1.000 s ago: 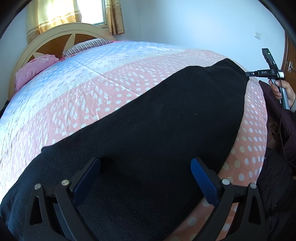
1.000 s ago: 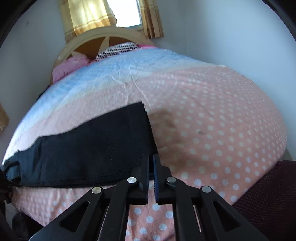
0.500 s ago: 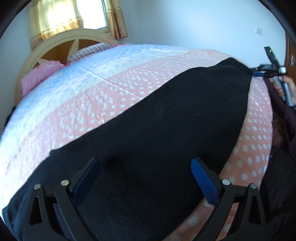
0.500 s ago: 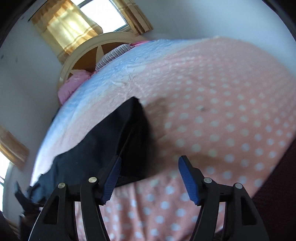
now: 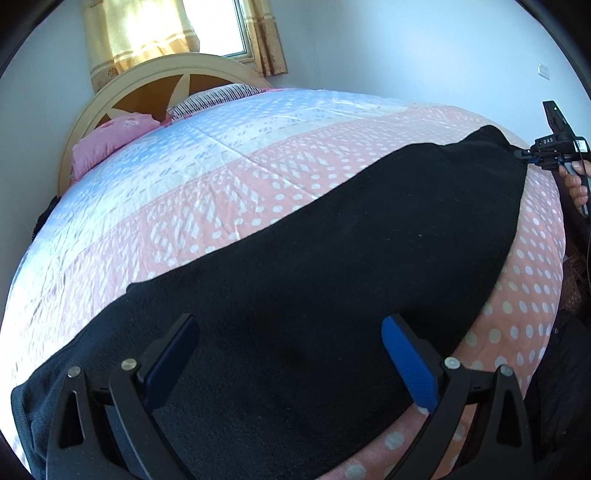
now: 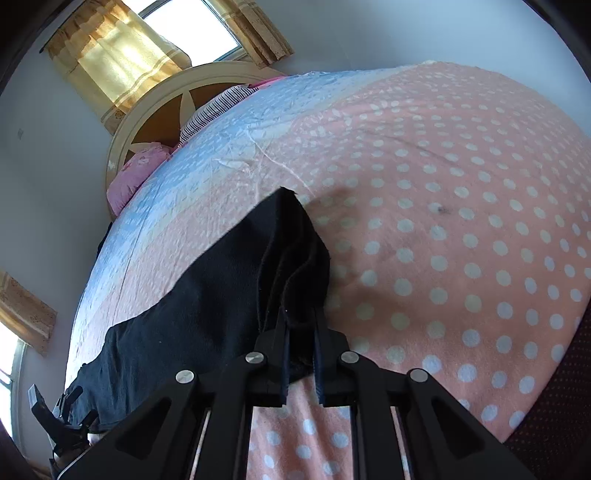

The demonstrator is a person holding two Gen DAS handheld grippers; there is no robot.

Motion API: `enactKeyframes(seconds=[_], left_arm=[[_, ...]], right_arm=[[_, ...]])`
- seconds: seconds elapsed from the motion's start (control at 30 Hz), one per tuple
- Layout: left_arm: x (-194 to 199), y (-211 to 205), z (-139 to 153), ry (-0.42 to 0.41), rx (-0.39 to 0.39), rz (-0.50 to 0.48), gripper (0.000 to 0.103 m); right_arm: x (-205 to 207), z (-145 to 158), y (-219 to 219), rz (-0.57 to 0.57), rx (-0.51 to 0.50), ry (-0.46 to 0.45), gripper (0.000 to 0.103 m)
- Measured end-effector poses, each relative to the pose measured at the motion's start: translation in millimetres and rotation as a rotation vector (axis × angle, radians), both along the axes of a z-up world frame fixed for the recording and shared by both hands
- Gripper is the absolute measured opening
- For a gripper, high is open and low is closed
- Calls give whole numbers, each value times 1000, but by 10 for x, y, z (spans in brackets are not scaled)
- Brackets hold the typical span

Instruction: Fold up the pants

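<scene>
Pink cloth with white dots covers the near part of the big bed [image 5: 528, 295], and farther up the cover turns to pale blue and white stripes with small patterns. It looks soft and a bit wrinkled. At the far end stands a round cream headboard [image 5: 155, 70] with brown wood panels inside it. A pink pillow [image 5: 110, 136] and a striped pillow [image 5: 218, 96] lean against it. Behind the headboard is a window [image 6: 192, 27] with yellow curtains [image 5: 136, 33], and the walls are plain and pale. The black pants [image 5: 332, 258] lie long and flat across the pink part of the bed, near its front edge. They look thick and fuzzy. The left gripper [image 5: 291, 362] hangs over one end of the pants with its blue pads [image 5: 410, 369] wide apart, holding nothing. The right gripper [image 6: 300, 334] is at the other end of the pants. Its jaws are closing, and a bunched-up fold of the black cloth sits pinched between them, with the end of the pants lifted into a point. In the left wrist view, a hand [image 5: 576, 184] holds that gripper's handle at the far right edge.
</scene>
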State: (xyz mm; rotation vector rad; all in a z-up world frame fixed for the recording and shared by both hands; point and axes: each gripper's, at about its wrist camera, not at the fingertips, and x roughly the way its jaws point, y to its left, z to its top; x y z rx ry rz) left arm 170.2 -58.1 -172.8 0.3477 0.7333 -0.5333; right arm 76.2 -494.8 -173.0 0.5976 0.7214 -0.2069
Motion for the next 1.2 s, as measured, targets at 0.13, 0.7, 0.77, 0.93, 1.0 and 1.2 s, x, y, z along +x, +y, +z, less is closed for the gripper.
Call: enactKeyframes(seconds=[0.13,0.7,0.77,0.93,1.0,1.2], left_arm=[[-3,45,20,2,-20,3,102],[-36,359,35,50,-229,86,102],[-29,386,35,56,-259,94,102],[-46,431,26,71,-310,100,102],[-31,453,21,77,-322,99,102],[-22,472,1,92,-342,93,102]], right_arm=[[29,303,255,44,-74,-48,9],[346,1013,2258,454,-332,-156,9],[413,938,2485,504,-338,-142,9],[561,642,2926,528,-528,-80,9],[598,555,2955,471,-653,-63,9],[623,536,2184,302,-629,43,9]])
